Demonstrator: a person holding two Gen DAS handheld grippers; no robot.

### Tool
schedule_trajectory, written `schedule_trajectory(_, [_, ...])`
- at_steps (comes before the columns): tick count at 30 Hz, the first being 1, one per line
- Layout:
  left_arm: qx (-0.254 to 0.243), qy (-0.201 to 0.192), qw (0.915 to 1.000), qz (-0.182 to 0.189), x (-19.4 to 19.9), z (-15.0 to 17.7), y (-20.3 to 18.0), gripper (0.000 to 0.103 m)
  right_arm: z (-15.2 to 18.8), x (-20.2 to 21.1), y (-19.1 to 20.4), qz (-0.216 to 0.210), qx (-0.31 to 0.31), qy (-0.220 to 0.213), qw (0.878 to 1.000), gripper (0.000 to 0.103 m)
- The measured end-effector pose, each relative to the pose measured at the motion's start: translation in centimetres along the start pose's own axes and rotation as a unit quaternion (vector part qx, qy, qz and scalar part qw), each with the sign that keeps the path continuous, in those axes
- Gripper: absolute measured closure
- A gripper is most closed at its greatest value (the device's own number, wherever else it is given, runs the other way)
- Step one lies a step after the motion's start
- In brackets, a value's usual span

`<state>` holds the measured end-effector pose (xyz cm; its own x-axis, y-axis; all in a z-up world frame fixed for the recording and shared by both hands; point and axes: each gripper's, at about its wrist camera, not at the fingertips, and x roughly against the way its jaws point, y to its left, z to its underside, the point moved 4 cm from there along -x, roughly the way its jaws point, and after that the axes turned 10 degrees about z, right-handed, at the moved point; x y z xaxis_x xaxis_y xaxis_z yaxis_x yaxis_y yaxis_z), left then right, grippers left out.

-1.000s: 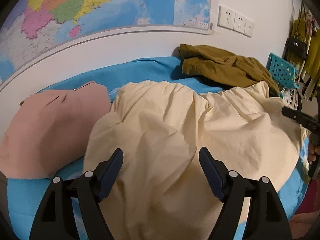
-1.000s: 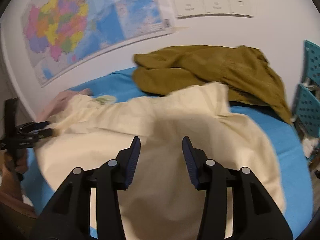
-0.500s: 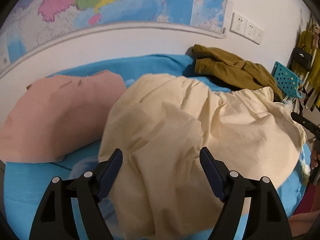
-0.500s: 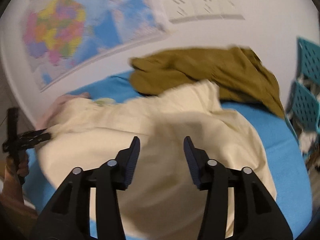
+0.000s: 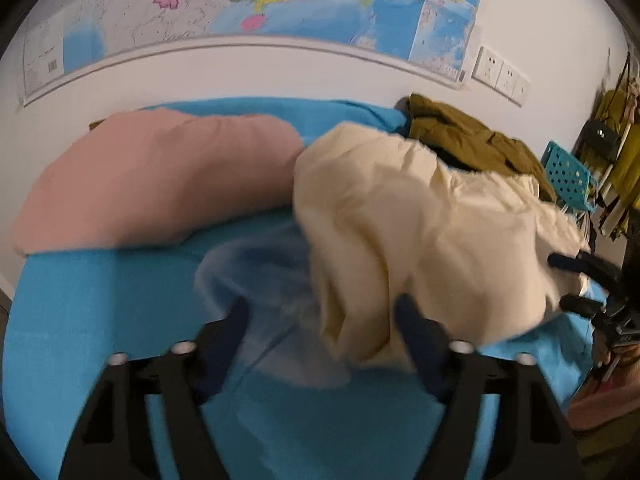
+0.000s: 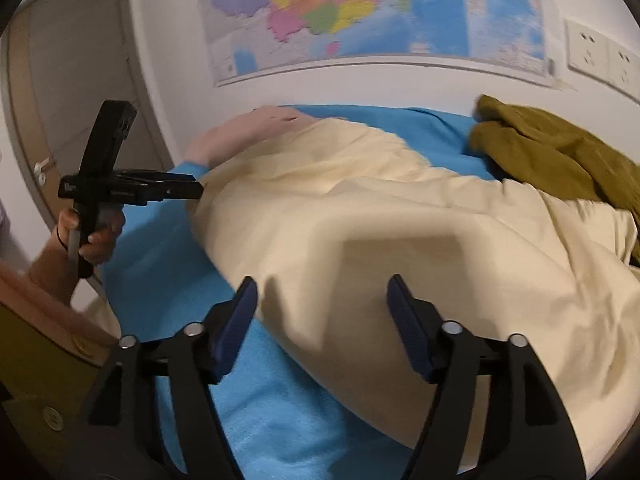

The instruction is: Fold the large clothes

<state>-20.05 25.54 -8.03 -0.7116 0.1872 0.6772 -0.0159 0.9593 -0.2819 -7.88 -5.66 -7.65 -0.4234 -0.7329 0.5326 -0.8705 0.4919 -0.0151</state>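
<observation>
A large cream garment [image 5: 440,220] lies crumpled on the blue bed sheet [image 5: 100,320]. My left gripper [image 5: 322,320] hovers over its near left edge. The jaws are closing, with a fold of the cloth between them near the right finger, and the pads do not press on it. In the right wrist view the cream garment [image 6: 380,208] spreads wide under my right gripper [image 6: 322,300]. Those jaws are opening and nothing is gripped. A hand holds the left gripper [image 6: 192,188] at the cloth's far left edge. The right gripper [image 5: 560,280] shows at the cloth's right side.
A pink garment [image 5: 160,176] lies at the back left. An olive garment [image 5: 472,140] is heaped against the wall at the back right. A teal perforated basket [image 5: 568,172] stands past the bed's right end. A door [image 6: 80,80] is at the far left.
The left view has slid left, so more blue sheet shows and the cream cloth sits to the right; its jaws have narrowed. The right view has swung left and its jaws have widened.
</observation>
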Motion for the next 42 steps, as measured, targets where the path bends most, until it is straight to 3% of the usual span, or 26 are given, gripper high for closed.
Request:
schedule_trajectory(1, [0.002,0.005,1.0,0.003,-0.1,0.4,0.1,0.047,0.0,-0.1,0.4,0.002,0.006,0.0,1.0,0.033])
schedule_trajectory(6, [-0.022,0.001,0.9996,-0.014,-0.9,0.4,-1.1,0.046,0.0,-0.6,1.4,0.011,0.021,-0.003,1.0,0.033])
schedule_trajectory(7, [-0.026,0.0,0.9996,-0.015,-1.2,0.2,-1.2,0.058,0.1,-0.7,1.5,0.016,0.026,-0.004,1.0,0.035])
schedule_trajectory(8, [-0.019,0.005,0.9998,-0.004,-1.5,0.1,-1.2,0.079,0.1,-0.8,1.5,0.025,0.031,-0.003,0.999,0.041])
schedule_trajectory(11, [0.021,0.007,0.9997,0.007,-1.8,0.1,0.6,0.095,0.4,-1.0,0.9,0.035,0.028,0.002,0.999,0.065])
schedule_trajectory(12, [0.036,0.004,0.9993,0.013,-1.6,0.2,1.2,0.095,0.3,-0.7,0.6,0.028,0.018,-0.004,0.999,0.071])
schedule_trajectory(14, [0.089,-0.001,0.9949,0.047,-0.9,0.5,3.3,0.096,0.1,-0.2,-0.2,0.033,0.001,-0.01,0.999,0.102])
schedule_trajectory(16, [0.117,-0.008,0.9914,0.059,-0.5,1.0,4.3,0.096,0.4,-0.5,-1.8,0.072,-0.01,0.002,0.997,0.101])
schedule_trajectory(19, [0.07,0.002,0.9974,0.014,-0.5,0.9,2.6,0.093,0.8,-0.3,-2.8,0.042,-0.045,0.01,0.998,0.093])
schedule_trajectory(21, [0.052,-0.008,0.9986,0.0,0.3,0.6,1.8,0.073,0.7,0.7,-3.2,0.057,-0.043,-0.003,0.997,0.078])
schedule_trajectory(22, [0.042,-0.026,0.9988,0.004,1.2,0.3,1.2,0.055,0.8,1.3,-3.8,0.064,-0.053,-0.011,0.996,0.068])
schedule_trajectory(23, [0.03,-0.045,0.9985,0.006,2.1,0.0,0.6,0.051,0.9,1.8,-4.4,0.068,-0.064,-0.017,0.995,0.065])
schedule_trajectory(28, [-0.038,-0.077,0.9957,0.032,3.6,-1.4,-3.1,0.044,2.8,4.2,-10.2,0.108,-0.157,-0.019,0.981,0.064])
schedule_trajectory(31, [-0.058,-0.057,0.9955,0.048,1.3,-1.8,-4.9,0.043,4.6,4.6,-13.4,0.152,-0.187,-0.006,0.971,0.064])
schedule_trajectory(33, [-0.058,-0.033,0.9966,0.048,-0.8,-1.8,-5.1,0.043,5.8,4.0,-15.2,0.193,-0.184,0.014,0.964,0.074])
schedule_trajectory(34, [-0.053,-0.018,0.9976,0.042,-2.2,-1.7,-4.9,0.043,6.1,4.0,-15.7,0.19,-0.191,0.018,0.963,0.079])
schedule_trajectory(36, [-0.037,0.009,0.9988,0.032,-4.1,-1.5,-4.1,0.042,6.3,4.8,-16.2,0.182,-0.205,0.01,0.962,0.077])
schedule_trajectory(39, [-0.03,0.005,0.999,0.034,-4.0,-1.7,-3.9,0.042,5.4,7.0,-16.2,0.186,-0.205,-0.027,0.961,0.064])
schedule_trajectory(42, [-0.035,0.004,0.999,0.028,-3.8,-1.8,-3.9,0.036,5.3,7.6,-17.9,0.234,-0.203,-0.024,0.95,0.056])
